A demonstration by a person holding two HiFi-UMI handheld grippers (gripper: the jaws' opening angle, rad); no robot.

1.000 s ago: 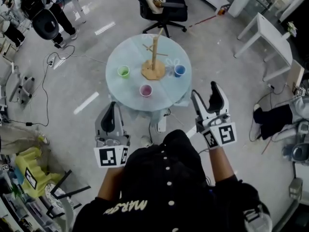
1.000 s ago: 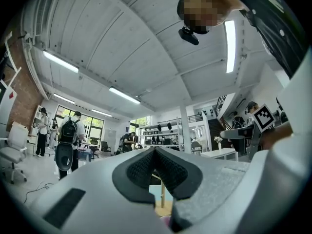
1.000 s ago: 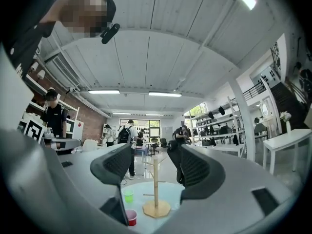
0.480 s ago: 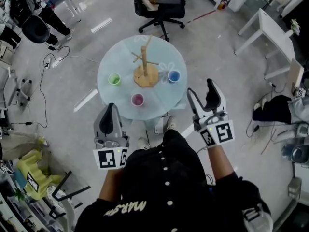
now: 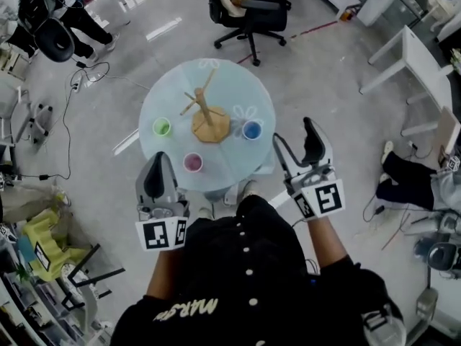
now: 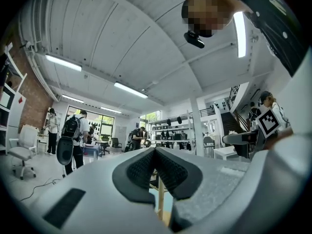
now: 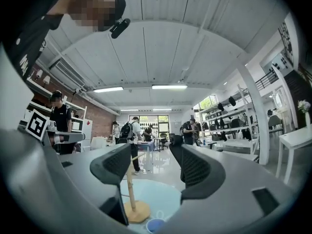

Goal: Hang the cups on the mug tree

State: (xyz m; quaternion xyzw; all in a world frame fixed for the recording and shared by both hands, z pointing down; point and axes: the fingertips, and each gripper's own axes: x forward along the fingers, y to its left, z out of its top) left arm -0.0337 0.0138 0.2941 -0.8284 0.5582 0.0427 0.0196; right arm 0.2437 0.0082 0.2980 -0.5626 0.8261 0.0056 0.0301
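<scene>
A round pale blue table (image 5: 216, 85) carries a wooden mug tree (image 5: 209, 120) at its middle, with no cup on its pegs. Around it stand a green cup (image 5: 162, 127), a pink cup (image 5: 192, 162) and a blue cup (image 5: 251, 130). My left gripper (image 5: 158, 158) hovers off the table's near edge, shut with its pads (image 6: 141, 167) touching and nothing between them. My right gripper (image 5: 293, 132) is held off the table's right edge, open and empty. Between its jaws the right gripper view shows the mug tree (image 7: 130, 194) and the blue cup (image 7: 155, 225).
A black office chair (image 5: 248, 9) stands beyond the table. White desks (image 5: 425, 63) stand at the right. Cables (image 5: 72, 114) trail over the floor at the left, and a yellow object (image 5: 43, 254) lies at the near left. People (image 6: 73, 135) stand further back in the room.
The table and its cups have drifted left and slightly nearer in the head view. Both grippers keep their place in front of the person, jaws unchanged.
</scene>
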